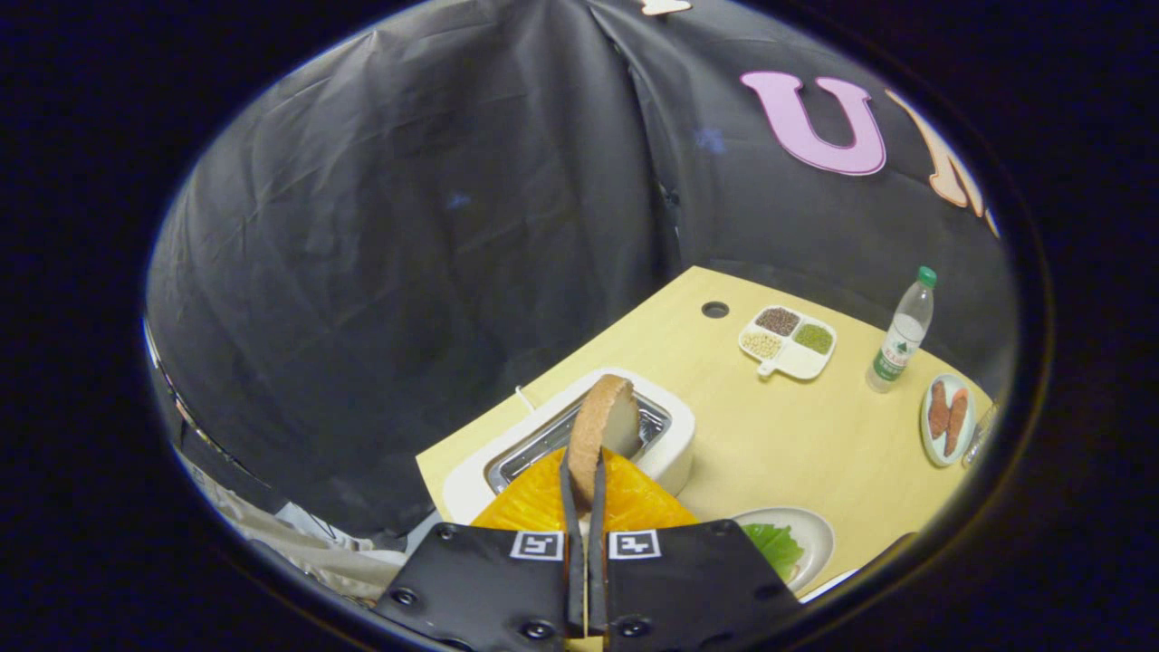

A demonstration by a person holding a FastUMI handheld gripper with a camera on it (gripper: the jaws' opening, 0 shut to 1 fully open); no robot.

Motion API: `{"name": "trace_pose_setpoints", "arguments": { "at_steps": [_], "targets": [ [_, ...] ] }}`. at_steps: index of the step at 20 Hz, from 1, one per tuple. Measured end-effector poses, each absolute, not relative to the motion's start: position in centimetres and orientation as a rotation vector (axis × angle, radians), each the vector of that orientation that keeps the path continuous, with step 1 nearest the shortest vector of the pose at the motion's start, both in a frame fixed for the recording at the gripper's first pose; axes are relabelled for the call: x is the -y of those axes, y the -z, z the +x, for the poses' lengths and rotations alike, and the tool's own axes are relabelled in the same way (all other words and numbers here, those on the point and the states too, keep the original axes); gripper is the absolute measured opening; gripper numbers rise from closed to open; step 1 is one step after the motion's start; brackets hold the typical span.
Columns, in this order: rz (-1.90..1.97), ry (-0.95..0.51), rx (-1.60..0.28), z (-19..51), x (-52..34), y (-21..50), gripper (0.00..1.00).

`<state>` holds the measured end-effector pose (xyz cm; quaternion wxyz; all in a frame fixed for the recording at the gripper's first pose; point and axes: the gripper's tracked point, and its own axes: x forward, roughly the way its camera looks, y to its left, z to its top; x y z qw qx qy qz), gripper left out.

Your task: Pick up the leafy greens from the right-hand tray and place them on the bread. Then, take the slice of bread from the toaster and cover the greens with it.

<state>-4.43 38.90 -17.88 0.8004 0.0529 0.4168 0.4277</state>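
Gripper view showed my gripper (584, 462) with its two orange fingers (534, 498) pressed together on one slice of bread (602, 424), which stood on edge just above the one white toaster (675, 444) and its slot. At about four o'clock from my fingers sat one white plate (815, 534) with one bunch of leafy greens (774, 546) lying on it. Beyond the toaster, toward one o'clock, one divided tray (797, 360) held three heaps of grains or beans in its four compartments. Farther toward two o'clock stood one upright water bottle (901, 330), and near it one small plate (928, 439) carried two sausages (946, 418). All rested on one pale wooden table (770, 435)
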Motion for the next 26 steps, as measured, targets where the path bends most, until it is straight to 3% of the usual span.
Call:
{"name": "trace_pose_setpoints", "arguments": {
  "at_steps": [10,26],
  "targets": [
    [0.217,-0.872,-0.828,-3.3,-33.1,15.1,0.04],
    [0.287,-0.655,-0.922,-4.9,-24.9,23.6,0.04]
  ]
}}
